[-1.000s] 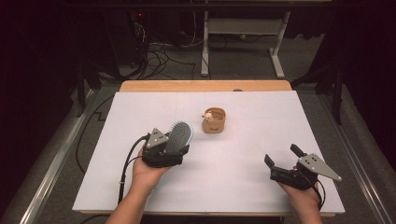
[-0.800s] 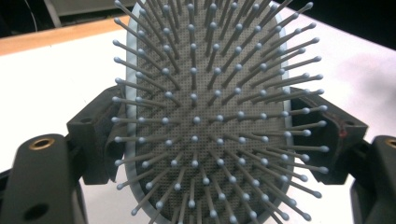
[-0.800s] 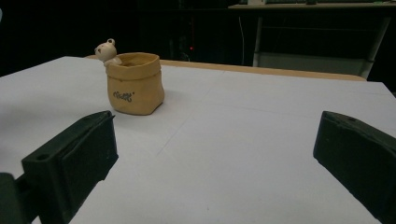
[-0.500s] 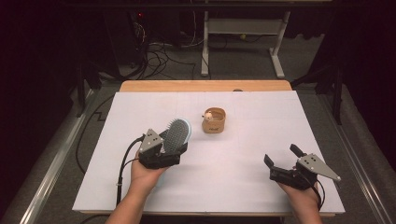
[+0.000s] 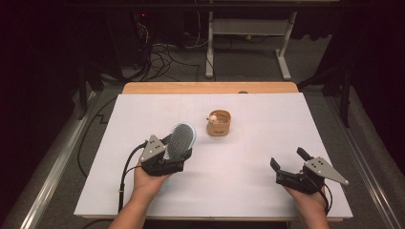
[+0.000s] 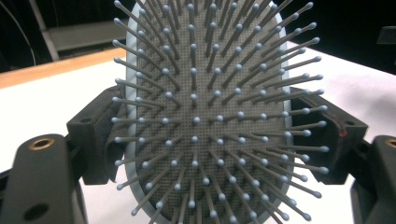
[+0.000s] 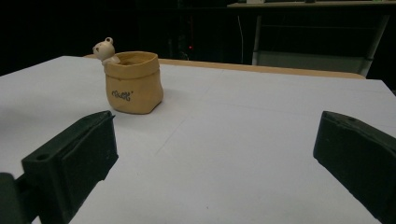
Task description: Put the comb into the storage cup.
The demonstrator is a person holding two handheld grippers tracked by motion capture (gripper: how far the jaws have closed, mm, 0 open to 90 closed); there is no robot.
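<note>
Between the left tongs point(image 6: 205, 140), an oval hairbrush point(image 6: 205, 116) (pale-blue rim, ball-tipped bristles).

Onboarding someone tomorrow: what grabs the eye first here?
The pale blue hairbrush clamped by its head in the left tool, bristles up, at the table's near left. Next, the tan pot with a small bear on its rim, mid-table. The right tool rests open and empty, near right.

The hairbrush point(image 6: 205, 121) runs off the left gripper view's top and bottom, handle hidden.
</note>
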